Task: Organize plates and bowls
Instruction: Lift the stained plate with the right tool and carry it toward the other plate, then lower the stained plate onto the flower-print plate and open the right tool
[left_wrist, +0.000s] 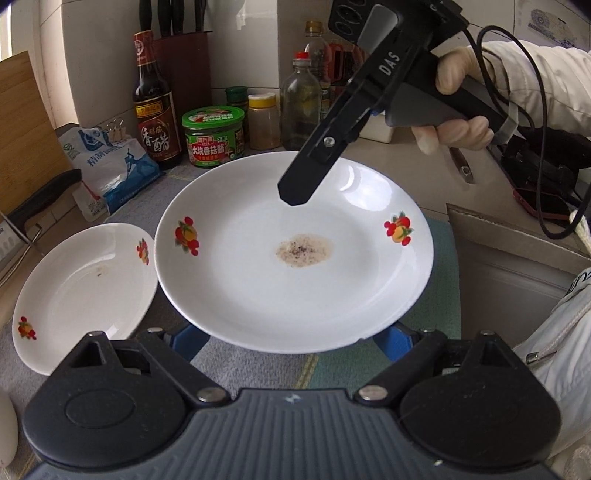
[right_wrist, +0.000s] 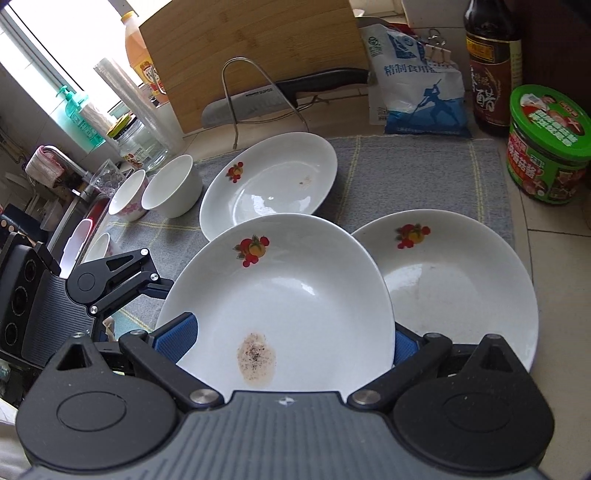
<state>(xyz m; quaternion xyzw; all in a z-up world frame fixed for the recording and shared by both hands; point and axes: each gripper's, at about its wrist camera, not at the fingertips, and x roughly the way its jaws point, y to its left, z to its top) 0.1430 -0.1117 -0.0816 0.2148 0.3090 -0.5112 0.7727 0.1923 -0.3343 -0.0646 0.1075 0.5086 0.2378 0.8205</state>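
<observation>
A white plate with fruit decals and a brown stain (left_wrist: 295, 266) is lifted above the grey mat (left_wrist: 258, 362); it also shows in the right wrist view (right_wrist: 291, 306). My left gripper (left_wrist: 291, 341) has its blue pads wide apart under the plate's near rim. My right gripper (right_wrist: 291, 345) has its blue pads (right_wrist: 177, 338) spread, with the plate between them; its black finger (left_wrist: 314, 162) hangs over the plate's far side. A second plate (right_wrist: 461, 288) lies on the mat to the right, a third plate (right_wrist: 269, 181) behind. Two white bowls (right_wrist: 173, 190) stand at the mat's left.
Along the back stand a vinegar bottle (left_wrist: 153, 99), a green jar (left_wrist: 214, 136), spice jars (left_wrist: 263, 120), a salt bag (right_wrist: 417, 81), a cutting board (right_wrist: 255, 55) and a knife (right_wrist: 291, 92) in a rack. A sink edge (right_wrist: 70, 206) lies left.
</observation>
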